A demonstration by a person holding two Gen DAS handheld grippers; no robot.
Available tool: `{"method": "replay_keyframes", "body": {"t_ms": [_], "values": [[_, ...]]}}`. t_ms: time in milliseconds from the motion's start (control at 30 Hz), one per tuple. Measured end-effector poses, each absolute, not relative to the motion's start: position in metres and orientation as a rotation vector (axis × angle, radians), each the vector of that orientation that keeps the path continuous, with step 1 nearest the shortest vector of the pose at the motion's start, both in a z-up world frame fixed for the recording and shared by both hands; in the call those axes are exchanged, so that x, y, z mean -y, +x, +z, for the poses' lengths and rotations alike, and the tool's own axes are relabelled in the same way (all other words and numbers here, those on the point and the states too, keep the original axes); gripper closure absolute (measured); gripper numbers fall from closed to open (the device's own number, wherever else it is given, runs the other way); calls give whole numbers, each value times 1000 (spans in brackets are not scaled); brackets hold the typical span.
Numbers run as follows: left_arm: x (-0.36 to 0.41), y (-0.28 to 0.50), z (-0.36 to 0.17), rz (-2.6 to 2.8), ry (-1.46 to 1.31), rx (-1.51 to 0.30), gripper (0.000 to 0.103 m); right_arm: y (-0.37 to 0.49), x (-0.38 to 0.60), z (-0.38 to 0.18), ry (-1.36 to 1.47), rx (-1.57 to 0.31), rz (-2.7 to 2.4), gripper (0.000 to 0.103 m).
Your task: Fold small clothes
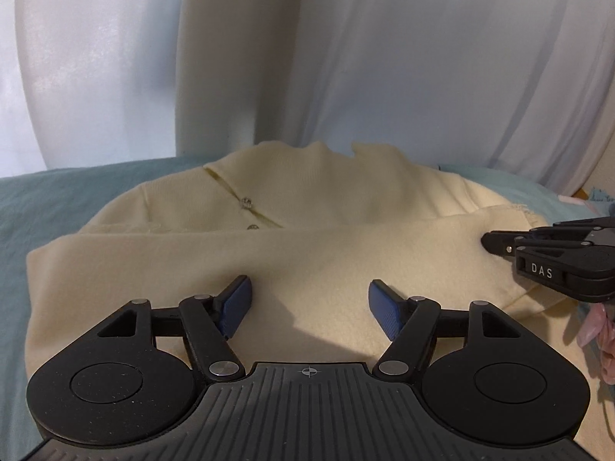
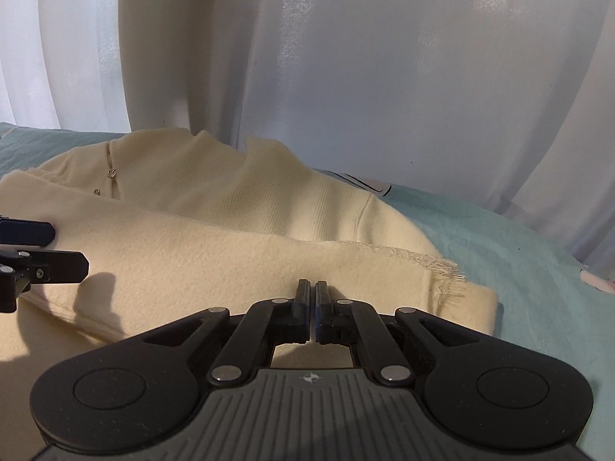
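On the teal bed (image 2: 519, 253) lies the half-folded cream knit cardigan (image 1: 307, 199); the right gripper (image 2: 312, 288) has its jaws together, apparently empty, the left gripper (image 1: 309, 299) its jaws apart over the fold, so smoothing or regripping likely comes next.

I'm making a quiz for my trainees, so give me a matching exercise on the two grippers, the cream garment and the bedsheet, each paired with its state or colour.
Column one:
1. left gripper
2. right gripper
3. cream garment
4. bedsheet

Column two:
A. teal, spread under everything
B. jaws shut, nothing between the pads
C. partly folded, buttons showing
D. jaws wide open over the fabric

Pairs: 1-D, 2-B, 3-C, 4-A
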State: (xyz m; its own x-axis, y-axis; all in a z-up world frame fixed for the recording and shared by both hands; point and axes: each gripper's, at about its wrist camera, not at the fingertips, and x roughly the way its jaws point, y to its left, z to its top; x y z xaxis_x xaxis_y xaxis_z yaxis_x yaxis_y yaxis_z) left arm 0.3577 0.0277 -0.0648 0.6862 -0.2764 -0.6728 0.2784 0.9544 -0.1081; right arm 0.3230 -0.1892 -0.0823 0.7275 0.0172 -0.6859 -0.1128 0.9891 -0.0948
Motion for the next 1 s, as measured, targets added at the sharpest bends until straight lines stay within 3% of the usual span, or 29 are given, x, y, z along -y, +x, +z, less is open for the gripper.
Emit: {"method": "replay_keyframes", "body": {"t_ms": [133, 167, 200, 267, 300, 500, 600, 800, 933, 1000], "values": [[-31, 345, -56, -307, -1, -770, 27, 322, 197, -78, -91, -755, 96, 100], [-35, 340, -53, -315, -18, -775, 27, 314, 203, -74, -48, -760, 96, 95], [-41, 332, -49, -327, -46, -774, 27, 306, 208, -70, -10, -754, 101, 87], [-52, 317, -44, -343, -73, -768, 24, 287, 217, -65, 33, -721, 114, 54], [-56, 312, -43, -345, -76, -768, 23, 274, 220, -64, 44, -710, 127, 51], [-72, 307, -51, -298, -122, -824, 23, 245, 227, -70, 80, -776, 125, 52], [-76, 307, -54, -301, -166, -843, 23, 240, 226, -71, 57, -779, 98, 58], [-86, 311, -55, -273, -203, -845, 23, 248, 255, -79, 437, -881, 151, 62], [-91, 315, -56, -261, -261, -839, 23, 250, 279, -89, 704, -845, 113, 59], [-92, 319, -56, -246, -274, -831, 24, 254, 284, -95, 786, -821, 79, 64]]}}
